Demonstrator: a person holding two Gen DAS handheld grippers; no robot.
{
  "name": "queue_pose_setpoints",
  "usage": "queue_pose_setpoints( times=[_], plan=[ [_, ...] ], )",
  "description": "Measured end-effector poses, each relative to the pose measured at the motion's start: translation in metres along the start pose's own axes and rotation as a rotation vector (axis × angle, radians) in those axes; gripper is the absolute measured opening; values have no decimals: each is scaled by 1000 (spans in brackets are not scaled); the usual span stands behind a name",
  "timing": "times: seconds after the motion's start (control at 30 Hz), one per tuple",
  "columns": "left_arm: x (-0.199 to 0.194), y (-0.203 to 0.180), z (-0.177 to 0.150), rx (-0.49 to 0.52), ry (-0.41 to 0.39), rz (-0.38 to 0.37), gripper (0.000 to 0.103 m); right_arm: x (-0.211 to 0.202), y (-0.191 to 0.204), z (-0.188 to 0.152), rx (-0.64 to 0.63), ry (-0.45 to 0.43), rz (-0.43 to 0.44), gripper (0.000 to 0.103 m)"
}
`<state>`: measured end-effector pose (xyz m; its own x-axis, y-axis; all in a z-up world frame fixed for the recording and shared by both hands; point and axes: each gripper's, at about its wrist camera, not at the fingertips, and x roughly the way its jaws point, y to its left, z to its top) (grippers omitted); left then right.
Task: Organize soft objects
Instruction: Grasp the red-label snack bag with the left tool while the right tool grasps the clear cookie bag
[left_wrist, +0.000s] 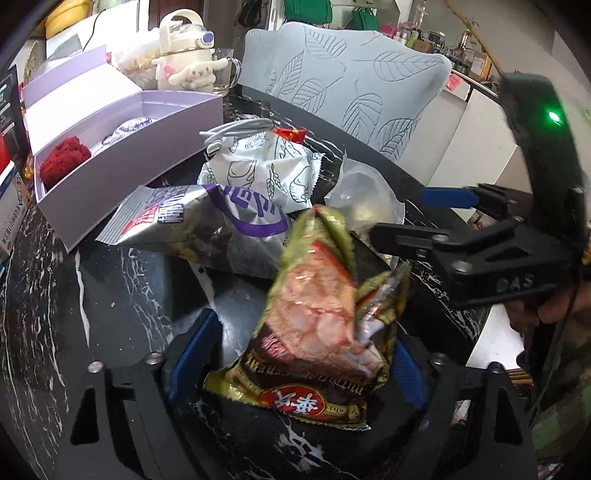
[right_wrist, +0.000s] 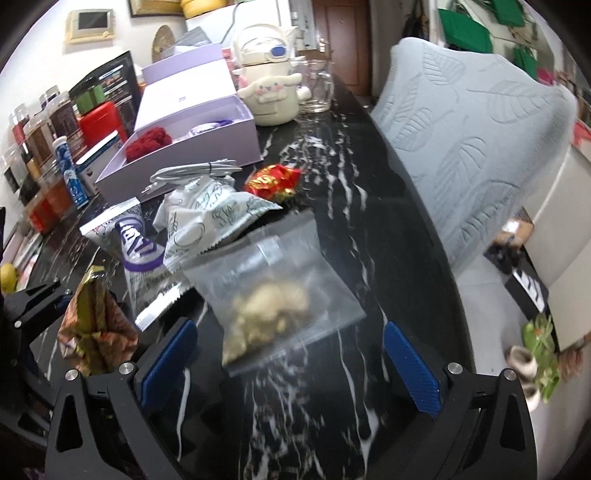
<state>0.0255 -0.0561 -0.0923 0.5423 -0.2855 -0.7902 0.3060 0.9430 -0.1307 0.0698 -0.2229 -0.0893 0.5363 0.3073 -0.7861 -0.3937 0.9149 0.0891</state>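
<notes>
A green-and-gold snack packet (left_wrist: 314, 314) stands upright between my left gripper's (left_wrist: 306, 339) blue pads, which are shut on its sides. The right wrist view shows the same packet (right_wrist: 96, 325) at its left edge. A clear zip bag (right_wrist: 277, 295) with beige lumps lies flat on the black marble table (right_wrist: 369, 221) between my right gripper's (right_wrist: 290, 328) pads. Those pads stand wide open and do not touch the bag. My right gripper (left_wrist: 399, 214) also shows in the left wrist view, over the clear bag (left_wrist: 362, 199). A silver-purple snack bag (left_wrist: 184, 225) and a white patterned packet (left_wrist: 266, 170) lie behind.
An open lilac box (left_wrist: 122, 162) at the back left holds a red knitted piece (left_wrist: 64, 162). A white cable (left_wrist: 229, 133), a red wrapper (right_wrist: 273, 179), a cream cartoon kettle (right_wrist: 269, 85) and a glass mug (right_wrist: 317, 88) sit nearby. Jars (right_wrist: 48, 140) line the left; a leaf-patterned chair (right_wrist: 480, 147) stands right.
</notes>
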Motion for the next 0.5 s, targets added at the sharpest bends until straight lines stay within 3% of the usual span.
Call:
queue_pose_setpoints(
  times=[0.07,0.4,0.5],
  plan=[
    [-1,-1,-1,7,-11,23,66,8,2,6,-26,3,18,103],
    [-4,9,-1,-61,-32,27,56,28,6,19,-61,11,67,102],
    [-7,13,-1,-95,-21,7,56,28,7,19,-70,25,54,94]
  ],
)
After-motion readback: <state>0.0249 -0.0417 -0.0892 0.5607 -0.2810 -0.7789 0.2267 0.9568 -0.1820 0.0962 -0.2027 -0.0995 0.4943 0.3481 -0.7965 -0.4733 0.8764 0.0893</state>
